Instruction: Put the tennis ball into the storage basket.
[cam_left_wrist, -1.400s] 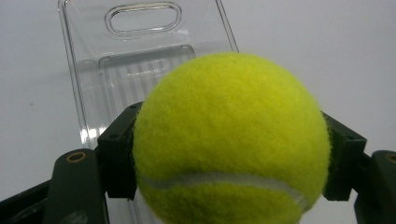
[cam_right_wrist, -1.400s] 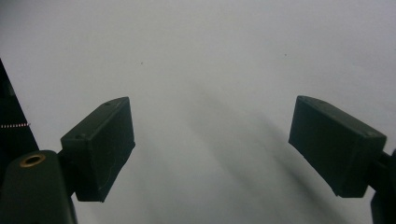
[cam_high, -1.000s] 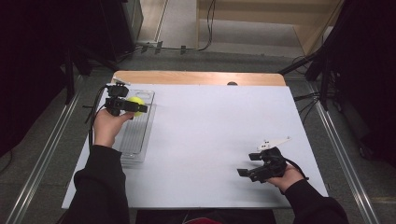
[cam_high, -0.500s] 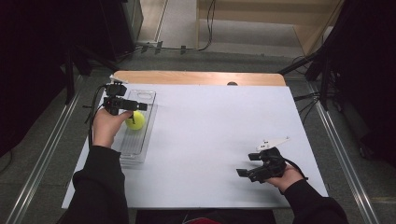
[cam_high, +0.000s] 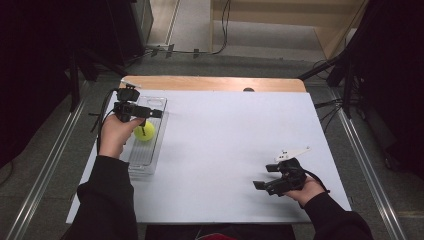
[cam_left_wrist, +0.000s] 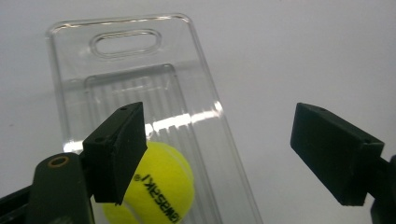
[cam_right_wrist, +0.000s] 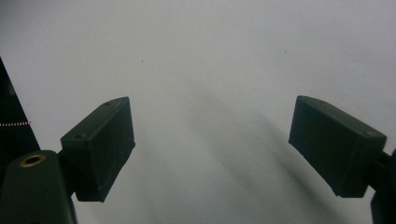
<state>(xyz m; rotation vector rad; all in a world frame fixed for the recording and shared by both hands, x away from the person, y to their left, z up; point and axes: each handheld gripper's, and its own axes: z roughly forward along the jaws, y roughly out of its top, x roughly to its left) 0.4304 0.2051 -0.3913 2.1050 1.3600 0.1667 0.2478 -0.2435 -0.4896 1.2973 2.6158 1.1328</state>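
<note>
The bright yellow tennis ball (cam_high: 144, 132) lies loose in the clear plastic rectangular tray (cam_high: 158, 102) at the white table's (cam_high: 235, 145) nine o'clock, under the spread left gripper (cam_high: 150, 114), so a careless nudge could roll it away

White table (cam_high: 225, 145) with a bare wood strip along twelve o'clock; a clear tray (cam_high: 150, 150) lies flat on it out at nine o'clock, and a small dark spot (cam_high: 248, 90) sits near the far edge
</note>
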